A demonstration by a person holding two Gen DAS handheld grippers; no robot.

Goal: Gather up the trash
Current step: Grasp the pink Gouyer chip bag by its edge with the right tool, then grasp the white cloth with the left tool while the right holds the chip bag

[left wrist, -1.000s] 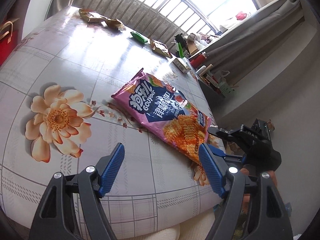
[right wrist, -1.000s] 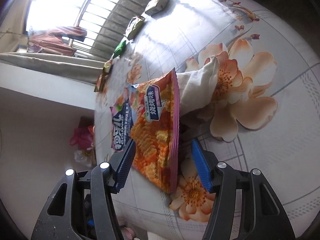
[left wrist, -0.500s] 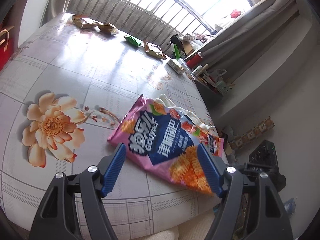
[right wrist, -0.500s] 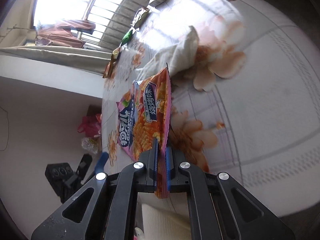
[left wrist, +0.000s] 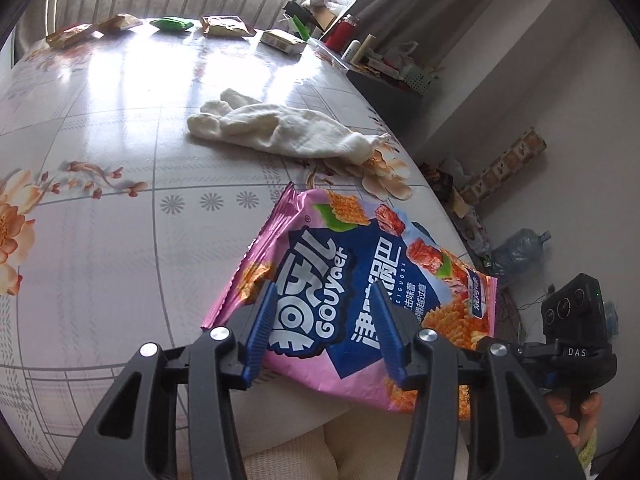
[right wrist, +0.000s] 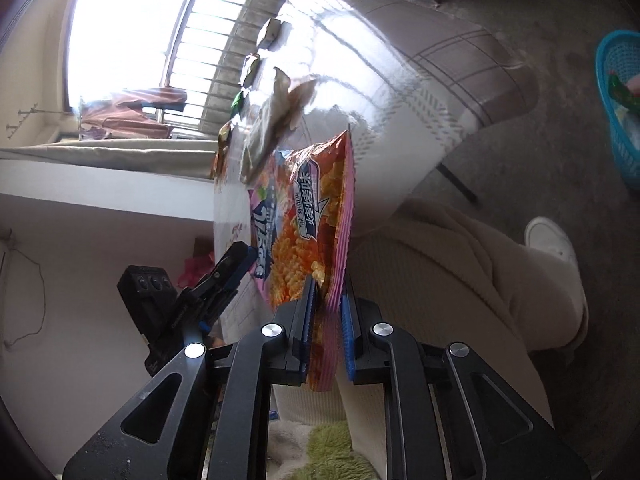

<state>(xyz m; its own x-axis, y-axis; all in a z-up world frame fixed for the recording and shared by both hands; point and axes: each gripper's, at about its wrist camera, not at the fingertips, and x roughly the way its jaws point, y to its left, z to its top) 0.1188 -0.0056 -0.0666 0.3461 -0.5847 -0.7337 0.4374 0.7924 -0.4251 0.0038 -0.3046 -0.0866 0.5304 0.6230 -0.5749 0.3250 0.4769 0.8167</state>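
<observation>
Right gripper [right wrist: 325,330]: jaws easing apart, with the pink edge of the chip bag [right wrist: 308,216] between them. The pads look barely off the foil, so I read this as a loose hold, not a clamp. Left gripper [left wrist: 325,330]: jaws closing, straddling the bag's printed face from the table side, pads not pressing yet. The chip bag hangs half off the near edge of the table [left wrist: 100,240], its lower corner past the rim.

Beyond the bag on the table lies a white cloth [left wrist: 280,132]. At the far edge of the table sits a row of small snack packets [left wrist: 228,26], including a green wrapper [left wrist: 174,24], all untouched.

A blue basket [right wrist: 618,108] stands on the floor, well apart from the table, with something colourful already inside.

Progress judgement: early. One bag is in hand and not yet binned; at least five packets remain.
</observation>
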